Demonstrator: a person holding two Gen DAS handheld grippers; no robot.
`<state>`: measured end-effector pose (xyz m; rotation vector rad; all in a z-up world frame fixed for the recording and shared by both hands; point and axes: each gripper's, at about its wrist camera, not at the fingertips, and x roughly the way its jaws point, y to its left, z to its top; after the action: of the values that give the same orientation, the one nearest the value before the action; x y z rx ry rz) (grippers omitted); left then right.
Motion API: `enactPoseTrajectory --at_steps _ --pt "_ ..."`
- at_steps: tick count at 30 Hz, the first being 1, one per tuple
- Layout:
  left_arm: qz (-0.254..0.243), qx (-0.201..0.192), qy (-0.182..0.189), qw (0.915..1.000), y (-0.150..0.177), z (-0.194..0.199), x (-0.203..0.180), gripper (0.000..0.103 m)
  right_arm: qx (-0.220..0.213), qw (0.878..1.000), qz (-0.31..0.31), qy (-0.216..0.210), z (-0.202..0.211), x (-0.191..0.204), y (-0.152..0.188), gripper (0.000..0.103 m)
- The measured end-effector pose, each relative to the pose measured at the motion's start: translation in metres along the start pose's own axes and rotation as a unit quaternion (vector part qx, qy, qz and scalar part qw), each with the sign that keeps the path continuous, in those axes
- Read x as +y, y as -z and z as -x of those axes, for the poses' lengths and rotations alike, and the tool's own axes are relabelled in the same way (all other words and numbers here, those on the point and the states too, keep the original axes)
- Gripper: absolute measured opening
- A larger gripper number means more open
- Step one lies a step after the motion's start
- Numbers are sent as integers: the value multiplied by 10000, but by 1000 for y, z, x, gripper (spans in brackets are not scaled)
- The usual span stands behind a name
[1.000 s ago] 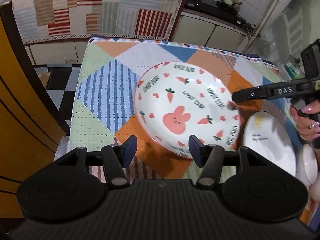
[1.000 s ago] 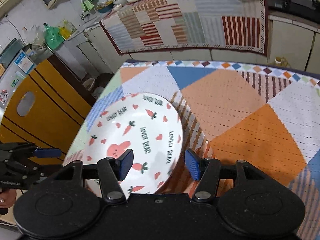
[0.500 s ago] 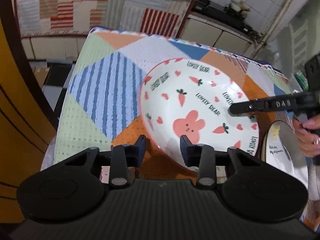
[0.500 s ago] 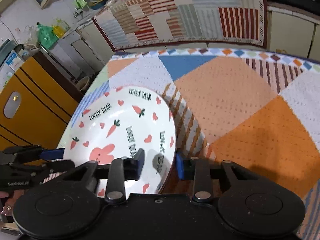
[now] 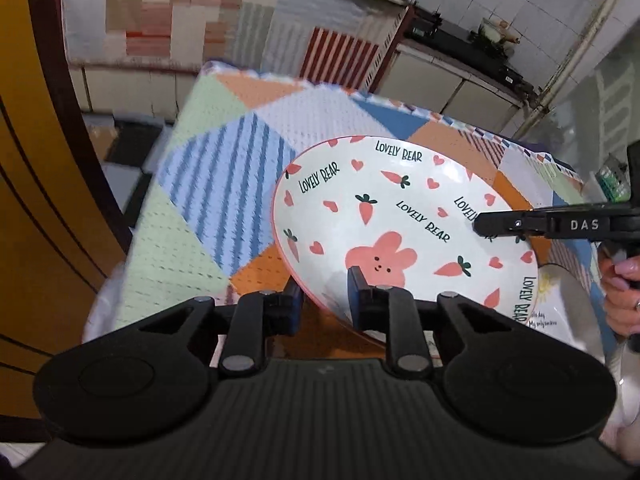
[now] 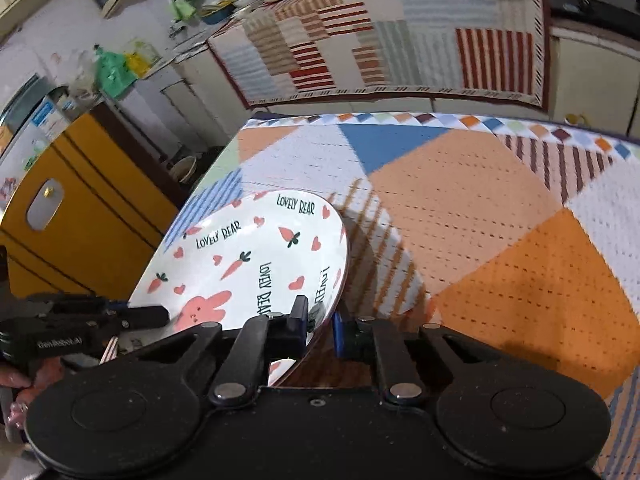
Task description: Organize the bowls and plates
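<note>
A white plate (image 5: 400,216) printed with a pink rabbit, carrots and "LOVELY BEAR" sits tilted over the patchwork tablecloth (image 5: 208,208). My left gripper (image 5: 324,300) has its jaws closing on the plate's near rim, one pad under it and one on top. From the right, my right gripper (image 5: 480,226) reaches in and pinches the opposite rim. In the right wrist view the same plate (image 6: 248,256) has its edge clamped in my shut right gripper (image 6: 320,326), and the left gripper (image 6: 160,316) bites the rim at lower left.
A second white plate (image 5: 560,308) with small print lies partly under the rabbit plate at the right. Beside it is a hand (image 5: 620,280). A yellow cabinet (image 6: 80,220) stands left of the table. The cloth (image 6: 500,240) stretches away to the right.
Both grippers' jaws have closed from wide apart onto opposite rims of the rabbit plate. The plate now looks tilted and closer to both cameras.
</note>
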<state>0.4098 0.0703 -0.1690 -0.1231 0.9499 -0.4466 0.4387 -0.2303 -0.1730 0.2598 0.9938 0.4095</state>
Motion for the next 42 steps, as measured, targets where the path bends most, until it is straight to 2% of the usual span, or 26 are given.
enactPoseTrajectory --at_steps 8,20,32,42 --pt "-264 -197 50 9994 6 51 -19 21 -229 9988 326 -278 43 22 12 17" --pt "-205 156 482 9985 25 89 -58 22 -431 9973 549 -242 107 30 40 17" --pt "-252 498 811 9951 42 74 -107 23 -254 9990 356 29 150 -2 79 17" --pt "-286 934 717 9926 55 50 -124 24 -48 9997 176 184 140 -27 105 18"
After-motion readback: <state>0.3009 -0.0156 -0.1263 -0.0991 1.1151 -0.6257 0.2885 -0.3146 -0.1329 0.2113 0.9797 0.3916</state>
